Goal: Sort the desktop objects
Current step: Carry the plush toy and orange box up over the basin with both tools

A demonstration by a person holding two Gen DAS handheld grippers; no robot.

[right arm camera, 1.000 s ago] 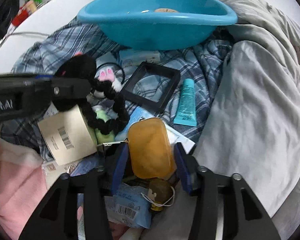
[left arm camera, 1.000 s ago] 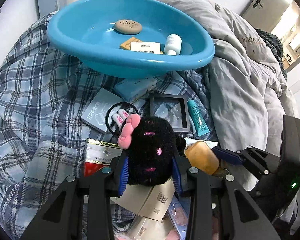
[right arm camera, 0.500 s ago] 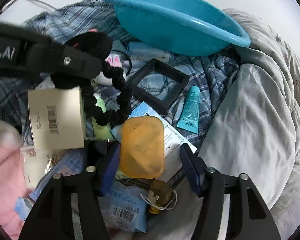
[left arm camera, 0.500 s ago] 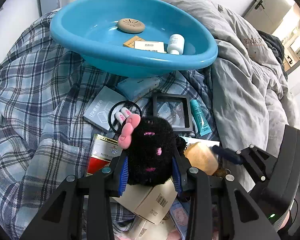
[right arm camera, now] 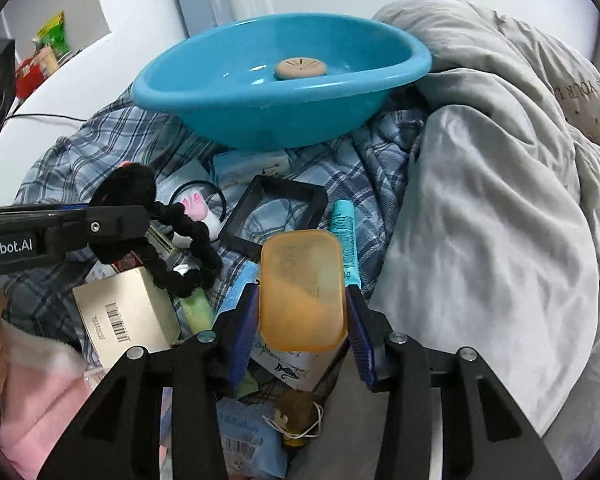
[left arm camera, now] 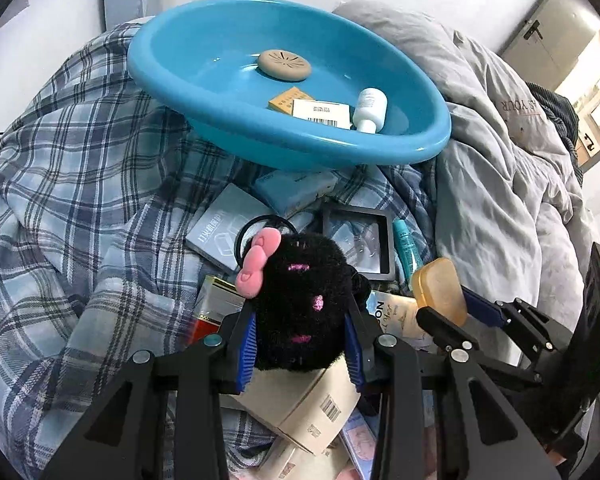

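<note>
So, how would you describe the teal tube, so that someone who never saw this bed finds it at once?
Start at the big blue basin on the plaid blanket. Below it lies an empty black square frame, and the teal tube lies just right of it, beside the grey duvet. It is the only slim teal tube there.

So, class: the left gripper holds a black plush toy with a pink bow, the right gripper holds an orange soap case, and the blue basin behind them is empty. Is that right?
Not quite. The blue basin is not empty: the left wrist view shows a tan round disc, small boxes and a white bottle in it. The left gripper does hold the black plush toy, and the right gripper, jaws closing, the orange soap case.
</note>
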